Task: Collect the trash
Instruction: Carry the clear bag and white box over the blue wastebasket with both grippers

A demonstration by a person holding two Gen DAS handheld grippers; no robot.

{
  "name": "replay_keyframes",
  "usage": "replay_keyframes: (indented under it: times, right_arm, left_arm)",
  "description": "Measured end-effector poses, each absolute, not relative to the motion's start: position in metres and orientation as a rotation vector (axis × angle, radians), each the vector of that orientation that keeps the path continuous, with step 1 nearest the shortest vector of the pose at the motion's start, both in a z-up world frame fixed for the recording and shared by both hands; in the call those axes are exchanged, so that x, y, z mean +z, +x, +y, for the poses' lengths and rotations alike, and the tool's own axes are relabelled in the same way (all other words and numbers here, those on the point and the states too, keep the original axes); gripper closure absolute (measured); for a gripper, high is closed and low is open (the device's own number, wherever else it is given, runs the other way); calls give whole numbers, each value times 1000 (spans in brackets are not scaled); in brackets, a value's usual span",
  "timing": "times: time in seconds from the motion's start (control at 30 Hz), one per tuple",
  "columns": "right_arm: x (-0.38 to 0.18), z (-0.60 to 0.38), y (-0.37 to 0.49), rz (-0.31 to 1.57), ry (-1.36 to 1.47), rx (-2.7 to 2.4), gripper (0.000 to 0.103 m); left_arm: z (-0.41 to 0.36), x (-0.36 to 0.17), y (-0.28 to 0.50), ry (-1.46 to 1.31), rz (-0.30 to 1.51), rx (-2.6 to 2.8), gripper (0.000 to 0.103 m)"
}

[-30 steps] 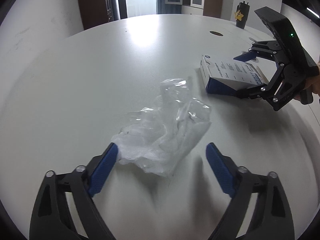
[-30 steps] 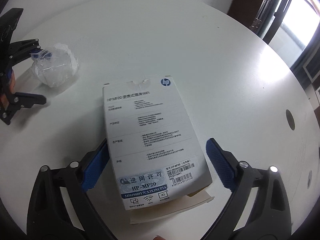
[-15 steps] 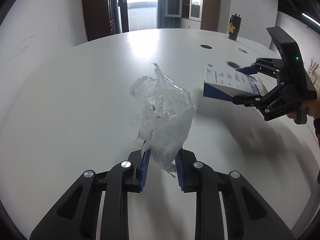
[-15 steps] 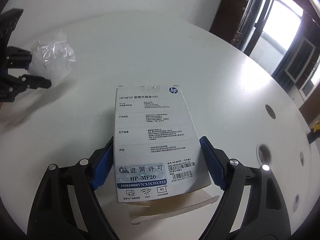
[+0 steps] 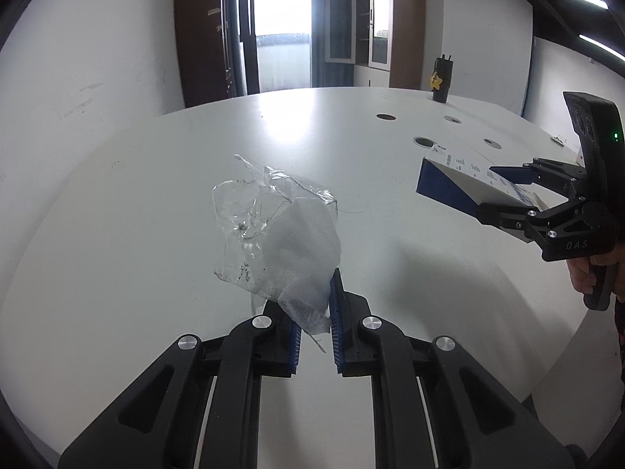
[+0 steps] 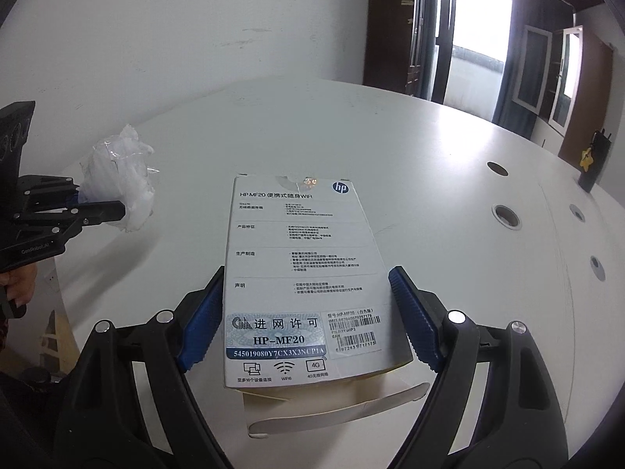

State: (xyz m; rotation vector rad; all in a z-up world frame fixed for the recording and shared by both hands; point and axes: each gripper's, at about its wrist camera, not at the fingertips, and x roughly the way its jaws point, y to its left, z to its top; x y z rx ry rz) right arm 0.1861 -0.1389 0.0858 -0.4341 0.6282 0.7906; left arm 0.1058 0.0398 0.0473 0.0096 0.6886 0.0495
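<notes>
Lifted higher off the table (image 5: 156, 211), the plastic wrap (image 5: 285, 242) hangs pinched in the left gripper (image 5: 314, 332); the right gripper (image 6: 308, 320) apparently clamps the HP box (image 6: 300, 265)

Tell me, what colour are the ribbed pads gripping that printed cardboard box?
Blue pads, clearest in the right wrist view.

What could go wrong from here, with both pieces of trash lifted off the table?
1. The left gripper pinches only the lower tail of the crumpled plastic wrap; the thin film might slip out.
2. The right gripper clamps the HP box near one end, so it could pivot or drop.
3. The box's open end flap hangs loose and might snag.
</notes>
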Motion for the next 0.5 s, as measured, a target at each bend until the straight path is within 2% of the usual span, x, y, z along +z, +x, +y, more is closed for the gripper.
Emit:
replay_keyframes:
  times: [0.5]
  right_arm:
    - [64, -170, 52, 567, -382, 706, 27]
  left_arm:
    - [15, 51, -3, 6, 574, 17, 91]
